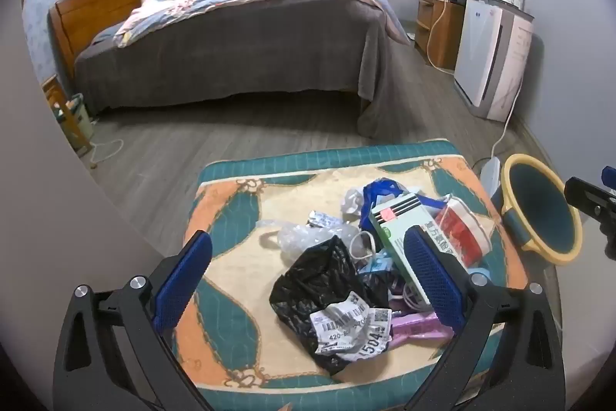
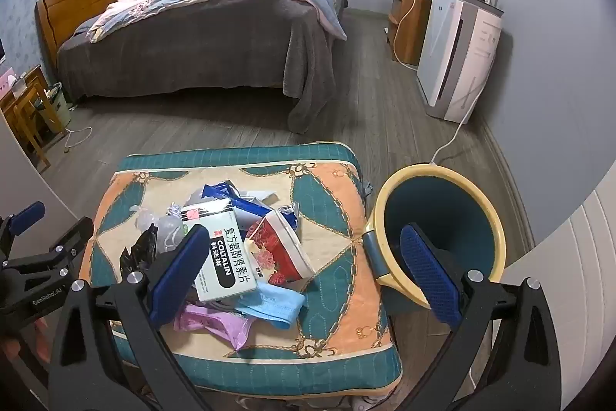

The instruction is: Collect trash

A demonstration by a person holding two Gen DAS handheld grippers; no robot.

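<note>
A pile of trash lies on a patterned cushion (image 1: 238,257) (image 2: 331,295): a black plastic bag (image 1: 319,280) with a crumpled label, a white medicine box (image 1: 396,226) (image 2: 219,253), a red and white packet (image 1: 462,234) (image 2: 281,253), a blue face mask (image 2: 269,305), a purple wrapper (image 2: 215,324) and clear plastic (image 1: 304,237). A yellow-rimmed teal bin (image 1: 539,214) (image 2: 439,226) stands right of the cushion. My left gripper (image 1: 308,280) is open over the black bag. My right gripper (image 2: 308,272) is open and empty, between the pile and the bin.
A bed (image 1: 238,41) with a grey cover stands behind on the wooden floor. A white air purifier (image 1: 492,52) and a wooden TV stand (image 1: 439,26) line the right wall, with a white cable (image 2: 450,137) trailing toward the bin. A small wooden table (image 2: 27,110) is at the left.
</note>
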